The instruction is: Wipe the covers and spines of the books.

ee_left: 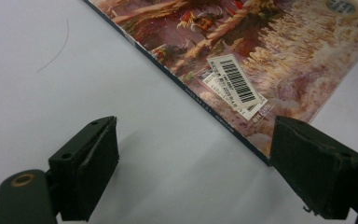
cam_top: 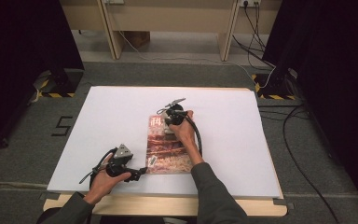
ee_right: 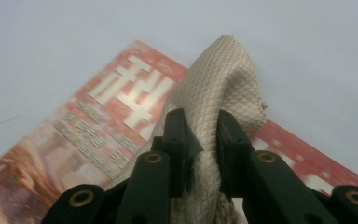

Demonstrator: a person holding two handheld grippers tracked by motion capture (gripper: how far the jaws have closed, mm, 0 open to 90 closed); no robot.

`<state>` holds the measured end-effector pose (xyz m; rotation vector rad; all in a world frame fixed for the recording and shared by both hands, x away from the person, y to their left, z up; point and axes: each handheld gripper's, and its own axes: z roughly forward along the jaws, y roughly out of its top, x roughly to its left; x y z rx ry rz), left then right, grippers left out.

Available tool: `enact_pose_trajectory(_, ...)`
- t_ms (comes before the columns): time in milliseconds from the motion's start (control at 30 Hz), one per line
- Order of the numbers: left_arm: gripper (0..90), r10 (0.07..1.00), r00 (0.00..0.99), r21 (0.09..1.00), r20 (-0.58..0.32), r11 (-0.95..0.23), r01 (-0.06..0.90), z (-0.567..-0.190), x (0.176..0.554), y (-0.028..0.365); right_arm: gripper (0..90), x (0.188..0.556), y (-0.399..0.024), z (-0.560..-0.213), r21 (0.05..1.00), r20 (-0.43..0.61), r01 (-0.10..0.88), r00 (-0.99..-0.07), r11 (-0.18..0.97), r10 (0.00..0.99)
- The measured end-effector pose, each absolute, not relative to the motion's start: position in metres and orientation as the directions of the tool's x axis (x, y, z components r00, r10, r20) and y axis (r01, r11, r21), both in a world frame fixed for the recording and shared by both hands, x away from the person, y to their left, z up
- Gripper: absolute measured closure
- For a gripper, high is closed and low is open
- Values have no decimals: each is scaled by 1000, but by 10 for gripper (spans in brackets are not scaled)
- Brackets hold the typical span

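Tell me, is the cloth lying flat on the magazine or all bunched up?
Bunched up. The beige quilted cloth is pinched between the right gripper jaws and stands up in a hump above the magazine instead of lying spread.

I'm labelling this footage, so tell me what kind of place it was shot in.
Probably a staged recording room or lab, not a home: a white sheet-covered wooden table, black curtains on both sides, and yellow-and-black hazard tape on the grey carpet.

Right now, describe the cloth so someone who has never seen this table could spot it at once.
On the white table lies a reddish magazine. At its far end, the right tongs pinch a beige cloth. Its quilted diamond weave sets it apart from the glossy printed cover.
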<state>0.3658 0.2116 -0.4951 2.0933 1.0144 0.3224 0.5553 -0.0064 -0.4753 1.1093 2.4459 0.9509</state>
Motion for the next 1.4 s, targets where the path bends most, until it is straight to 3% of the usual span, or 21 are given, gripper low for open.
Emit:
enact_pose_trajectory(267,148,754,649,739,-101,-380,556,-494,366,212,765,548,22,-476,674,16,529,-708,516,706)
enact_pose_trajectory(800,149,756,647,740,-100,-379,556,-494,366,214,765,517,33,-477,673,55,474,-797,567,601)
enact_pose_trajectory(1033,149,760,642,740,-98,-375,558,-494,365,216,763,515,2,-478,679,67,492,-781,545,622)
enact_pose_trajectory(1400,149,767,633,739,-101,-368,564,-494,366,218,763,500,-79,-478,692,56,536,-708,484,704)
